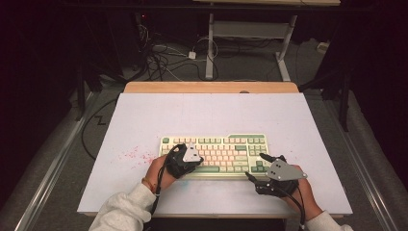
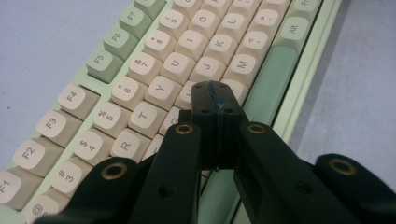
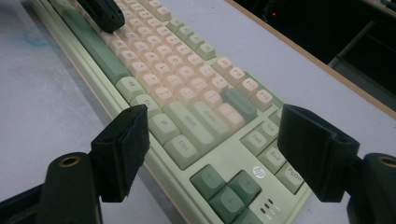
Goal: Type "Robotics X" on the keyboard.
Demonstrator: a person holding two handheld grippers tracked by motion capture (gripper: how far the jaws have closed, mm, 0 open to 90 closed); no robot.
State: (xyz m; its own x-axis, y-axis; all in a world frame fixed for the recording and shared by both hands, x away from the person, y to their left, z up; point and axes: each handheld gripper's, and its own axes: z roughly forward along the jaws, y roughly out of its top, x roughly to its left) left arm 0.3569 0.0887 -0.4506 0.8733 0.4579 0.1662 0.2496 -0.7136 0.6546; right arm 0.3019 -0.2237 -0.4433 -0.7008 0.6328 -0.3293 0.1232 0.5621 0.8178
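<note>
The keyboard (image 1: 215,155) lies flat near the front middle of the white surface (image 1: 144,115). The left tool (image 2: 215,93) has its jaws pressed together into one blunt tip over the letter keys, likely for pressing one. The right tool (image 3: 212,154) waits with jaws apart over the arrow keys.

High overhead forward-down view; two close gripper views over shared keyboard (image 1: 214,155).

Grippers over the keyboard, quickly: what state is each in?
Left gripper: closed, holding nothing, tips over the keyboard.
Right gripper: open, holding nothing.
</note>
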